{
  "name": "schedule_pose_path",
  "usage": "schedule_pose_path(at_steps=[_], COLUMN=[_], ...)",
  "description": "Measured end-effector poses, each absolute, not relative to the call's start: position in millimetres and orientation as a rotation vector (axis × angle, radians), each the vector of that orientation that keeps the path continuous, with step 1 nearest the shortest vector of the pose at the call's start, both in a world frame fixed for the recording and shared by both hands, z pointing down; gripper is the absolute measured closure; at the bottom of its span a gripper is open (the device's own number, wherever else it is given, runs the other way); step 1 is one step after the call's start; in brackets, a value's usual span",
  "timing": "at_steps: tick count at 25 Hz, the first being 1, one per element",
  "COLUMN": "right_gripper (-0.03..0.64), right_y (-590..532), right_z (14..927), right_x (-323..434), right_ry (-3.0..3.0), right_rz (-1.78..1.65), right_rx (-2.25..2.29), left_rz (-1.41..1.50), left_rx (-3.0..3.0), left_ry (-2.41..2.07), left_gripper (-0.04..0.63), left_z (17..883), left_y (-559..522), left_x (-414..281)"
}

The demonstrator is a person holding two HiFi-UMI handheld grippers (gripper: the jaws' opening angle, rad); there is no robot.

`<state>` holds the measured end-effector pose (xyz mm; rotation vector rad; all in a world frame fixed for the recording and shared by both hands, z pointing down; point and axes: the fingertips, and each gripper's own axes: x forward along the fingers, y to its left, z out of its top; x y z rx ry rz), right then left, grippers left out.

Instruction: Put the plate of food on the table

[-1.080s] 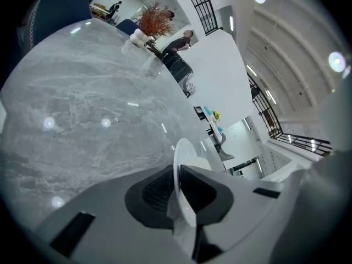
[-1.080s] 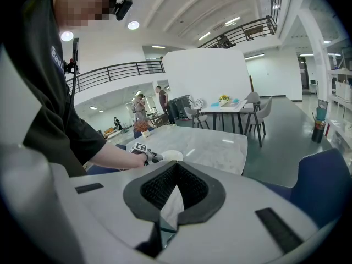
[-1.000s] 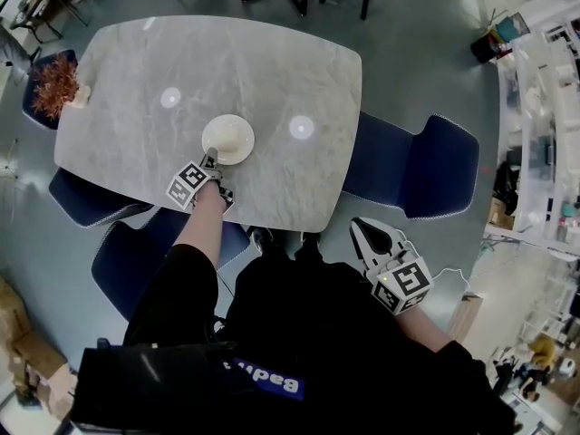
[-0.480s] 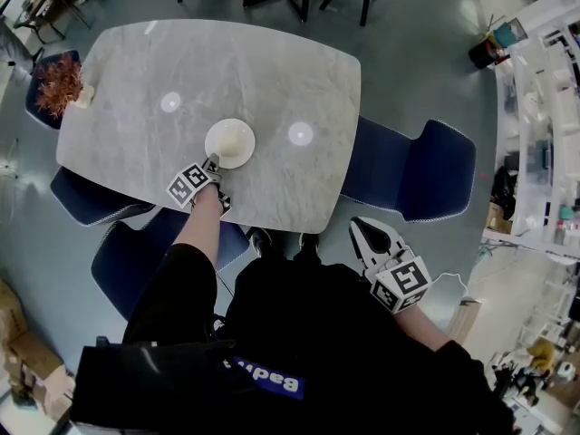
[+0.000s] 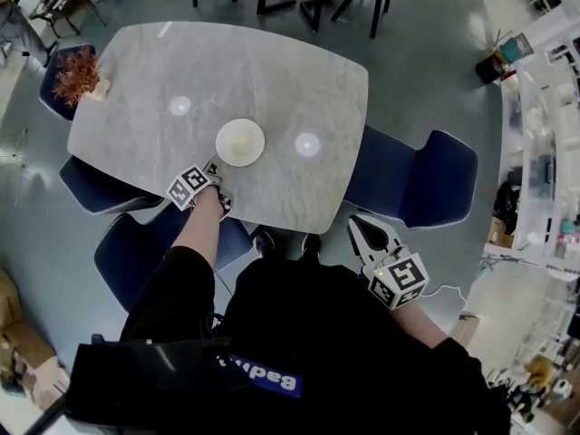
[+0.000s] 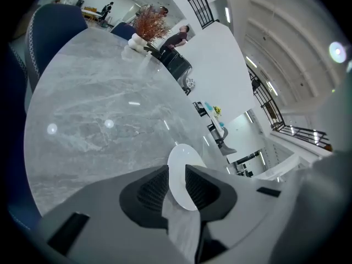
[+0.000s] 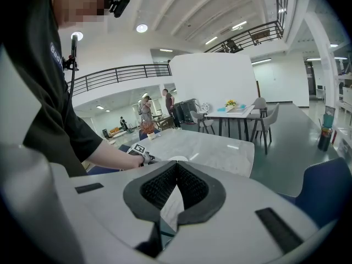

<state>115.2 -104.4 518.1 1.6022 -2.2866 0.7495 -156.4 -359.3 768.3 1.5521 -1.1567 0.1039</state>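
Plate (image 5: 240, 142) sits flat on the desk (image 5: 272, 62), roughly mid-desk, a bit toward the near edge. What's on it is too small to tell, just a pale tan centre.

Left hand-held gripper (image 5: 212, 167) comes in from the near-left. The plate lies straight ahead along its jaw line, far and slightly right of it. In the left gripper view the jaws stand at a narrow gap with the plate's near rim between the pads (image 6: 201, 188), so it looks pinched on the rim.

Right hand-held gripper (image 5: 358, 225) has its jaws together with nothing in them. It hangs off the desk's near-right corner, close to the blue chair (image 5: 417, 175) and well apart from the plate.

The plate is round, so it has no long axis to line up with. The left hand-held gripper is the nearer one by far and the only one in contact.

Judgement: the placing looks about done. The next move likely needs the left jaws to part and then pull back near-left along that same line, so the rim isn't dragged.
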Motion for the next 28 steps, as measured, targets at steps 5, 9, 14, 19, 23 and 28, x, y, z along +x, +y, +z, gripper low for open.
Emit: schedule_pose_path(at_steps=[5, 9, 14, 19, 23, 28], right_gripper=[0.607, 0.609, 0.608, 0.607, 0.609, 0.607], right_y=[-108.3, -112.6, -116.8, -119.6, -122.5, -123.1], right_z=[513.8, 507.4, 503.3, 504.3, 502.5, 499.6], right_x=[106.9, 98.1, 88.1, 84.2, 75.8, 68.2], right_ry=[-2.335, -2.371, -2.415, -2.451, -2.491, -2.524], right_rz=[0.717, 0.692, 0.690, 0.715, 0.728, 0.696], right_rx=[1.585, 1.565, 1.533, 1.507, 1.469, 1.428], left_rz=[-0.029, -0.114, -0.114, 0.042, 0.085, 0.115], left_rx=[1.551, 1.559, 1.660, 1.940, 2.189, 2.554], left_ry=[-1.113, -1.034, -0.920, -0.814, -0.704, -0.581], left_gripper=[0.514, 0.514, 0.514, 0.515, 0.517, 0.539], left_z=[735.1, 699.7, 646.7, 602.6, 554.1, 482.9], left_y=[-336.5, -307.0, -268.0, -230.4, -209.7, -177.5], left_x=[-155.3, -146.5, -130.7, -102.4, -76.7, -41.4])
